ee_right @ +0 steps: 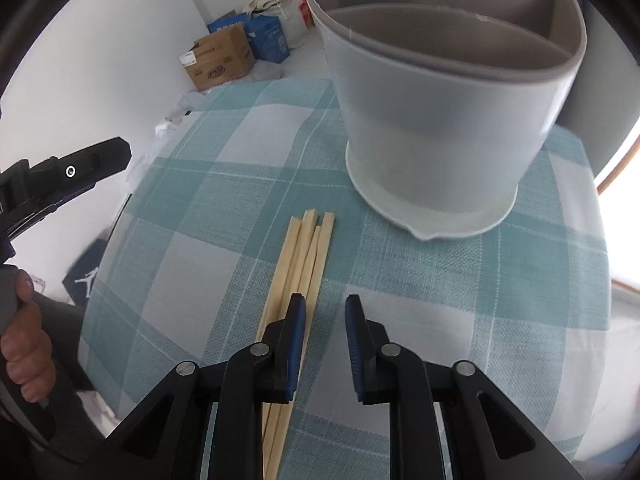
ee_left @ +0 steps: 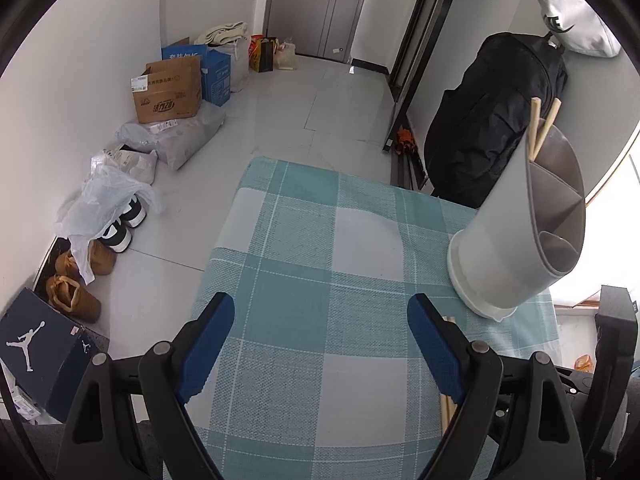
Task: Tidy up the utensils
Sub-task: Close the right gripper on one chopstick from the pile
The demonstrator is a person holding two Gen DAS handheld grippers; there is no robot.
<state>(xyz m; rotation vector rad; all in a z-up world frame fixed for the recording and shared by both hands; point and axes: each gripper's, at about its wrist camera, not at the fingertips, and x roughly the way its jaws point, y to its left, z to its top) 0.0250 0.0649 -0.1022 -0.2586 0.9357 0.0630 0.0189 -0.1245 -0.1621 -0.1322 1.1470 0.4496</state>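
Listing from the left edge of the right wrist view: a person's hand (ee_right: 24, 344) grips a grey handle at lower left; above it, the black arm of the left tool (ee_right: 86, 160) reaches in from the left edge. In the left wrist view that left tool (ee_left: 320, 312) fills the bottom of the frame, blue-padded fingers (ee_left: 208, 352) spread wide, nothing between them, checked cloth showing in the gap.

Bench covering: teal-and-white checked woven cloth (ee_right: 192, 216), across the middle of both views.

Bundle of pale wooden chopsticks (ee_right: 300, 252), lower centre of the right wrist view, lying flat on the cloth, ends fanned toward the holder.

Right tool (ee_right: 325, 304), bottom centre: jaws narrow, no item between the pads; the left blue finger (ee_right: 296, 344) overlaps the chopstick bundle, contact cannot be told.

Grey plastic utensil holder with inner dividers and white base (ee_right: 440, 120), upper right of the right wrist view, upright on the cloth, near the chopstick ends but apart. In the left wrist view the same holder (ee_left: 504, 240) stands at right, two wooden sticks (ee_left: 540, 128) rising from its far compartment.
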